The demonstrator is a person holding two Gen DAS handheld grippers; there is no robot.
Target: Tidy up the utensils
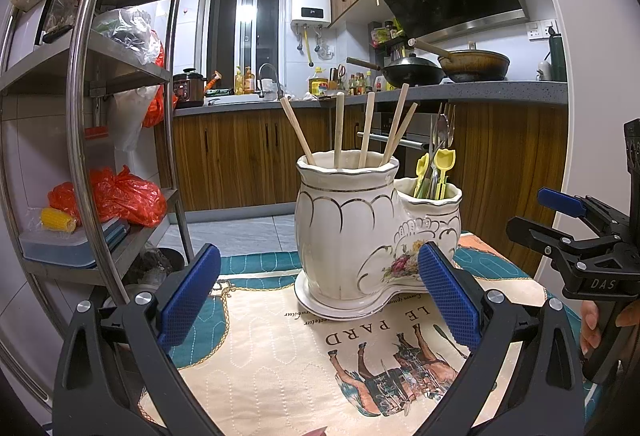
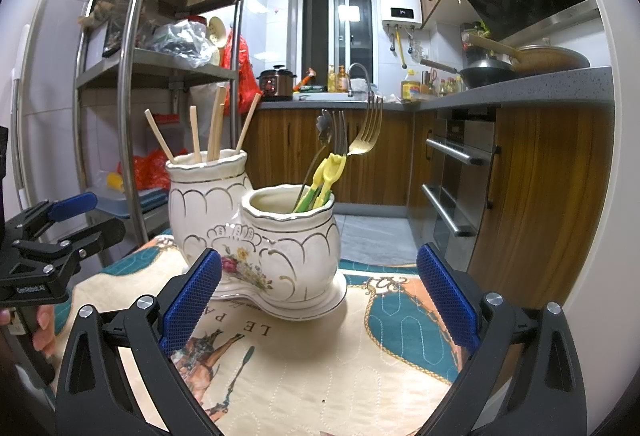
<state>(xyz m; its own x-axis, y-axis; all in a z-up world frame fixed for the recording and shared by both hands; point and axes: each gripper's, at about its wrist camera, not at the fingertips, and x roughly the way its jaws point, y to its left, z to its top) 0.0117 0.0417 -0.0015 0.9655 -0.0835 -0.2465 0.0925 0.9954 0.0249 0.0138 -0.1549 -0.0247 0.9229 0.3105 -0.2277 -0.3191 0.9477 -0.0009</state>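
Note:
A white ceramic two-pot utensil holder with gold trim stands on a quilted cloth; it also shows in the right wrist view. Its taller pot holds several wooden chopsticks. Its lower pot holds metal forks, a spoon and yellow plastic utensils. My left gripper is open and empty in front of the holder. My right gripper is open and empty in front of the lower pot. Each gripper shows at the edge of the other's view.
A steel shelf rack with bags and boxes stands at the left. Kitchen cabinets, a counter with woks, a sink and an oven lie behind. The cloth's far edge drops to the tiled floor.

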